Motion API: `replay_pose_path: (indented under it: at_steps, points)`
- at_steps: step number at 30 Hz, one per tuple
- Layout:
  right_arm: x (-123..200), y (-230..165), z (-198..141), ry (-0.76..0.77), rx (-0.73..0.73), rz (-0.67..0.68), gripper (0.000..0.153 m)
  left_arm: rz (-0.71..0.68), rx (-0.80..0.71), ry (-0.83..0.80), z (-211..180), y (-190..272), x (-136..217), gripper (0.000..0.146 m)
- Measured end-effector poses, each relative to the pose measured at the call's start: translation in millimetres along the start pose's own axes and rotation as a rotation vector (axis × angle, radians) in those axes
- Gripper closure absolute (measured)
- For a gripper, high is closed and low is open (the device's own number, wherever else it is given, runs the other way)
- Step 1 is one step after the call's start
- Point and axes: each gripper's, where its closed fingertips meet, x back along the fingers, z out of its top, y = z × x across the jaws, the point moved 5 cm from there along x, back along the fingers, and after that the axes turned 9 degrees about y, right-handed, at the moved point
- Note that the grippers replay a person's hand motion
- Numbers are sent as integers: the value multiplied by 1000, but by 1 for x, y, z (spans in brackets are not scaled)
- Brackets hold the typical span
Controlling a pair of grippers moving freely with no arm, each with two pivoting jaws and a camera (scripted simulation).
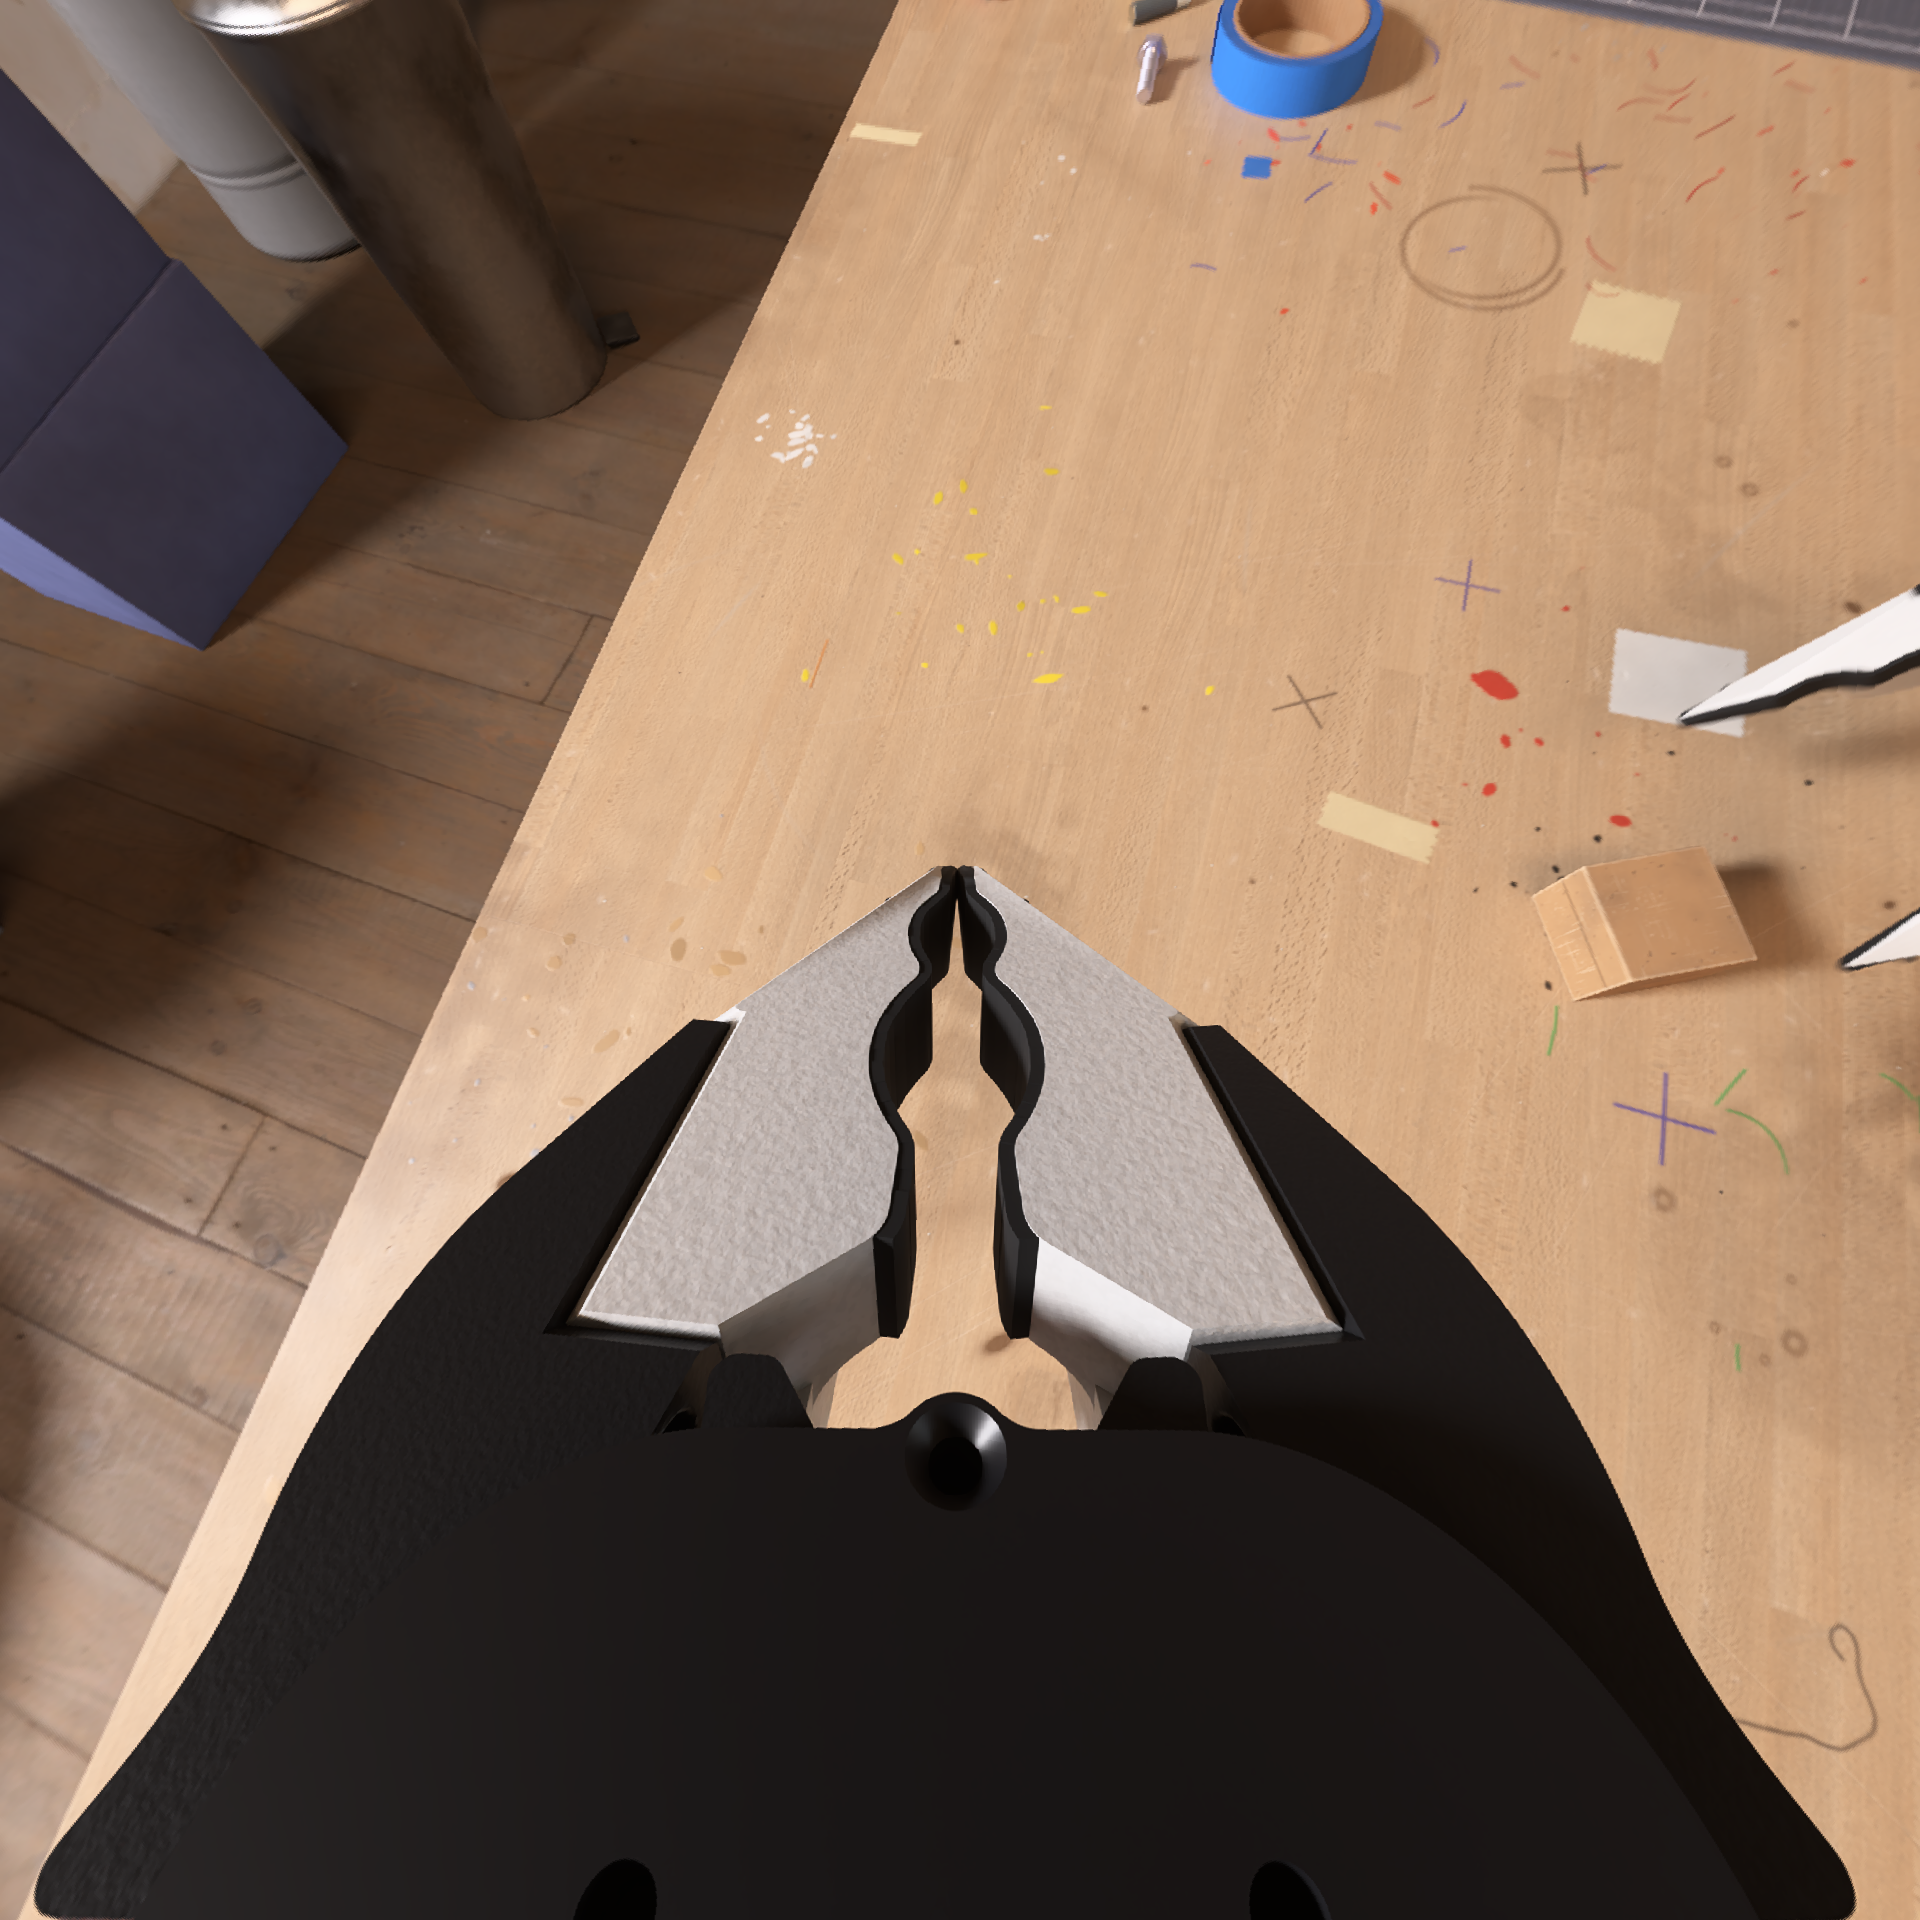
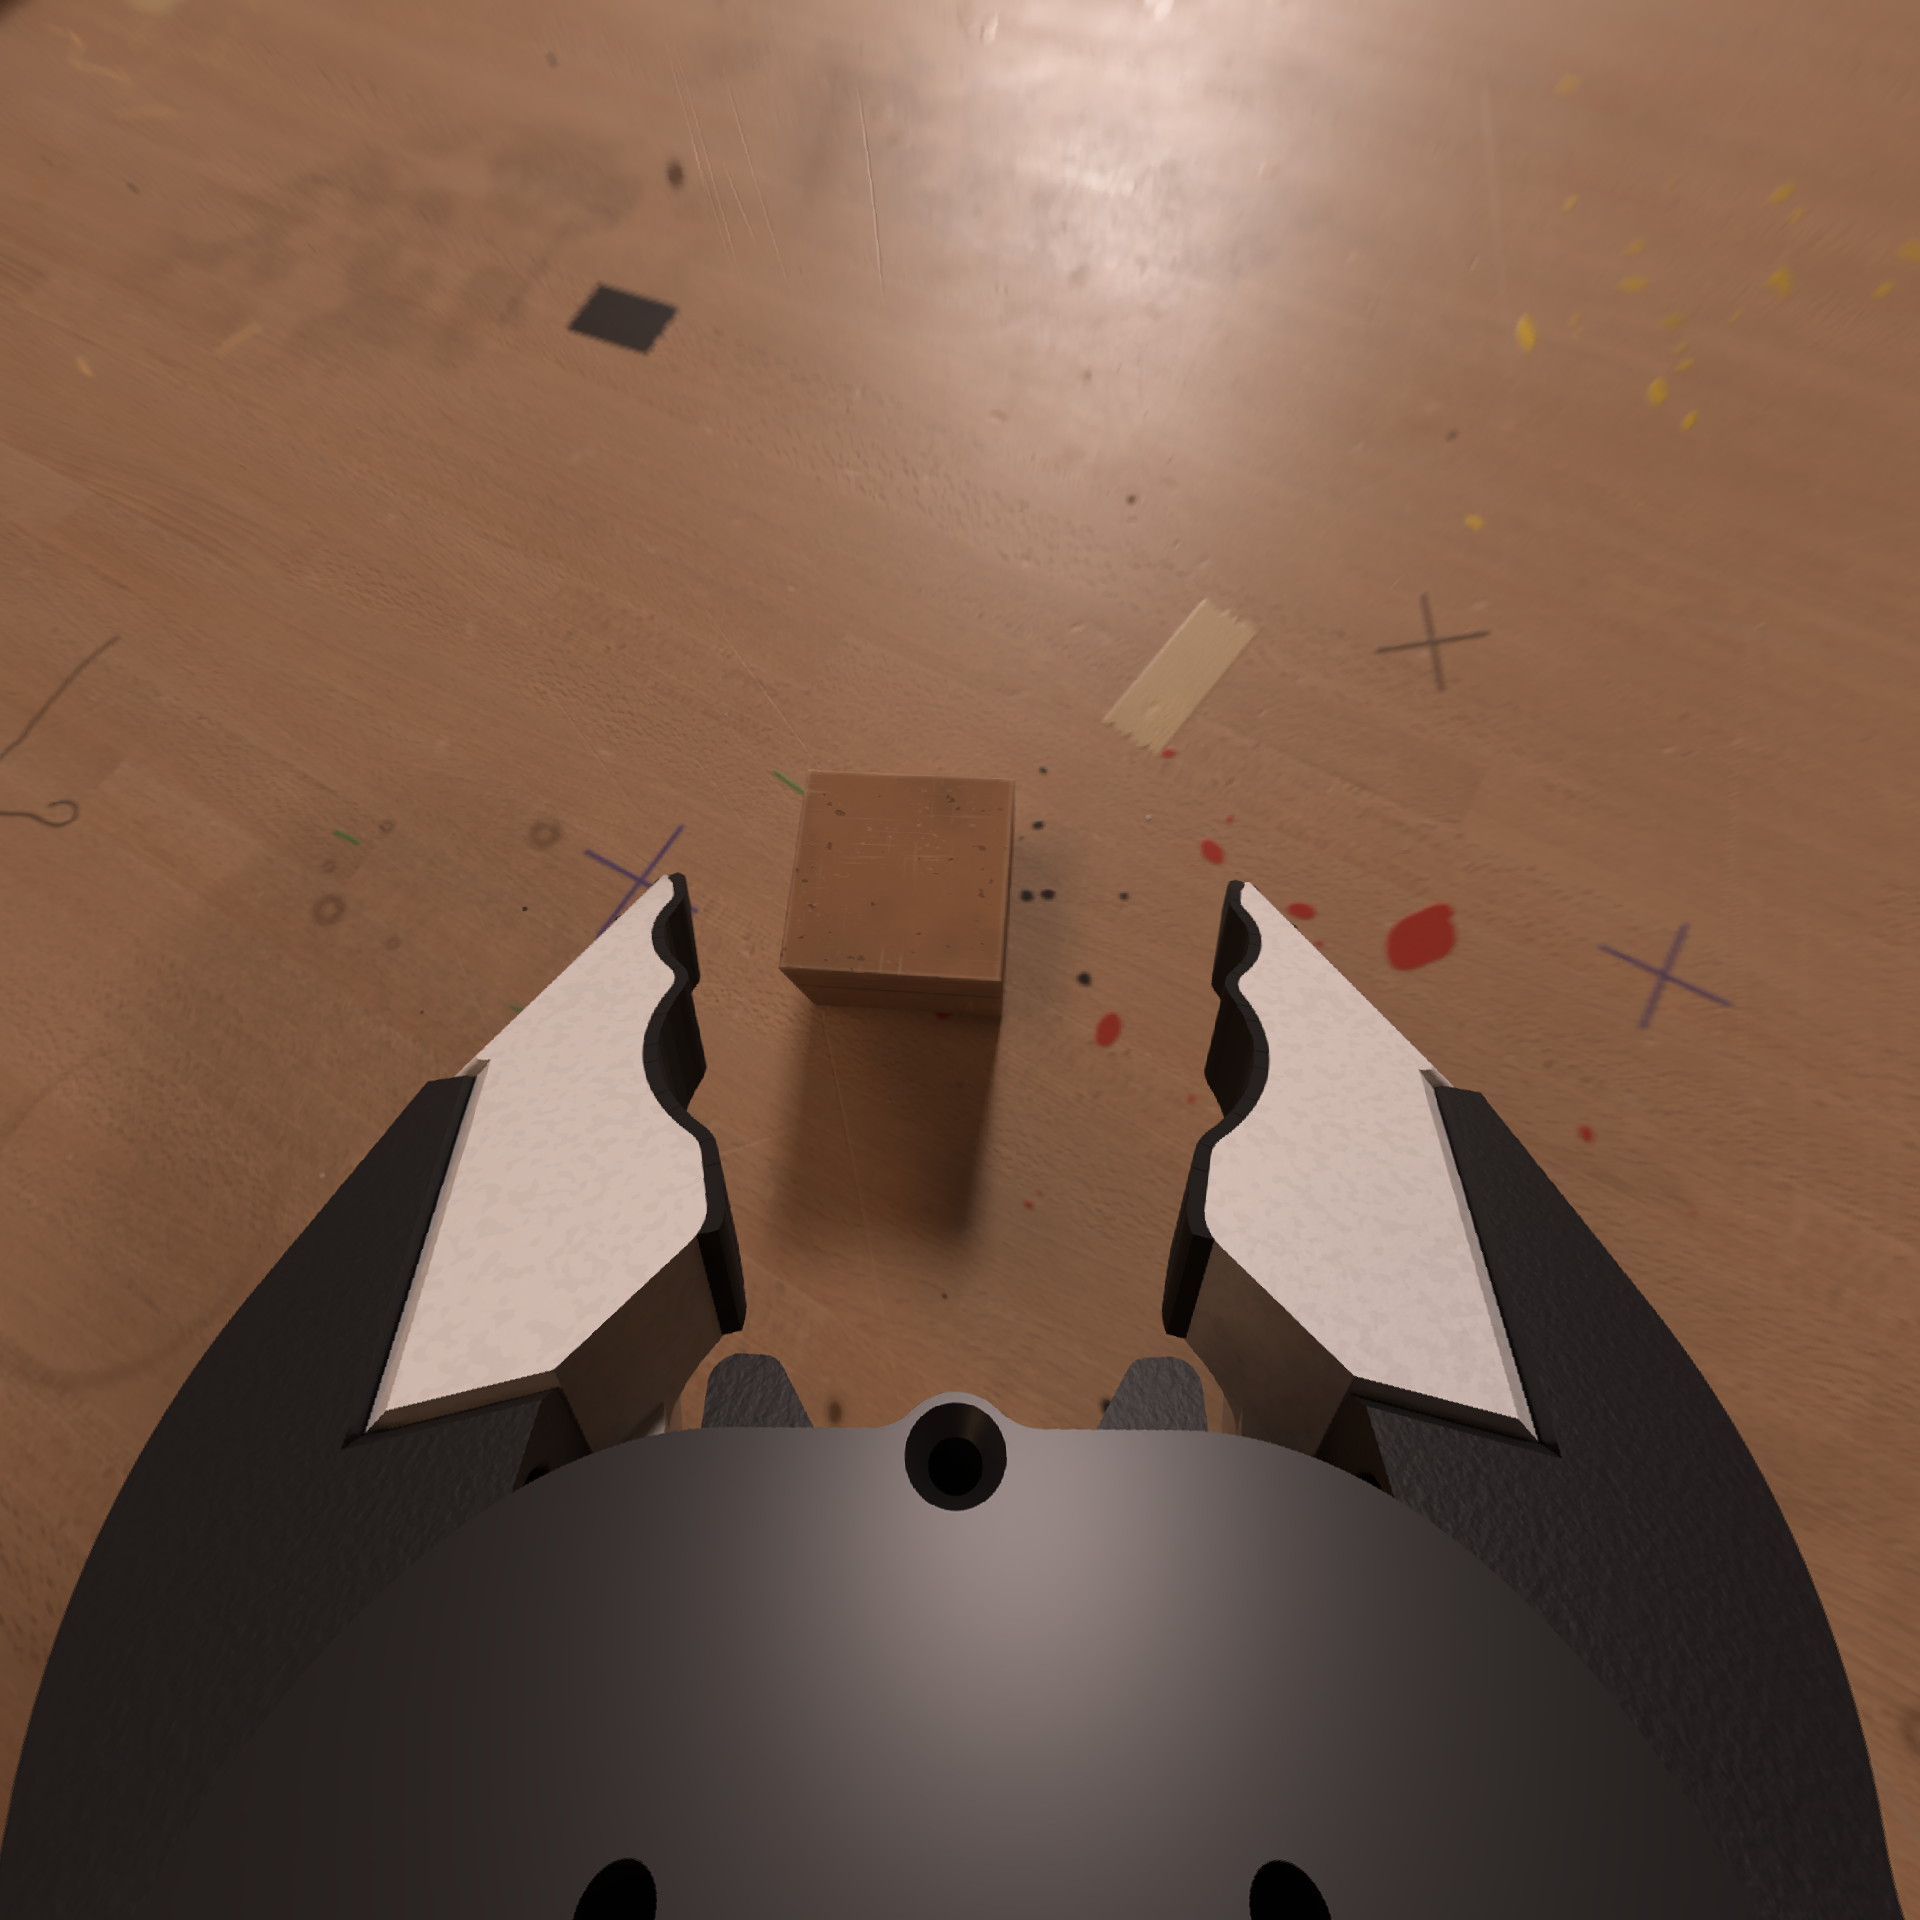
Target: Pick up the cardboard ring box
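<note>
The cardboard ring box is a small brown cube lying on the wooden table. In the right wrist view it shows between the tips of my right gripper, which is open and empty; neither finger touches the box. In the left wrist view the box lies at the far right, with the right gripper's white fingertips on either side of it. My left gripper is shut and empty, hovering over the table well left of the box.
A blue tape roll and a small silver cap lie at the far end. The table's left edge drops to a plank floor with a metal cylinder and a purple block. Paint flecks and tape scraps mark the top.
</note>
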Motion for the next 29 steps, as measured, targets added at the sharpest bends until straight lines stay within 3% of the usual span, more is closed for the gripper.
replay_pose_path:
  at_steps: [3,7,12,15,19,24,29]
  points:
    - [-18,-10,-5,-103,-10,15,61,-16,20,19,-1,-1,0,146]
    - [-32,-11,-11,-226,-35,4,84,-25,20,41,-2,-2,0,146]
    - [-39,-10,-16,-307,-154,58,89,-37,18,52,-3,-2,0,146]
    - [-40,-11,-14,-342,-146,41,96,-37,10,45,-2,-2,0,146]
    - [-40,-14,-3,-270,-112,-5,98,-25,-9,37,-2,-1,0,146]
    - [-40,-5,22,-174,-175,-52,98,2,-42,37,-2,1,1,146]
    - [-48,-3,28,-222,-198,-64,98,-9,-16,43,-3,0,1,146]
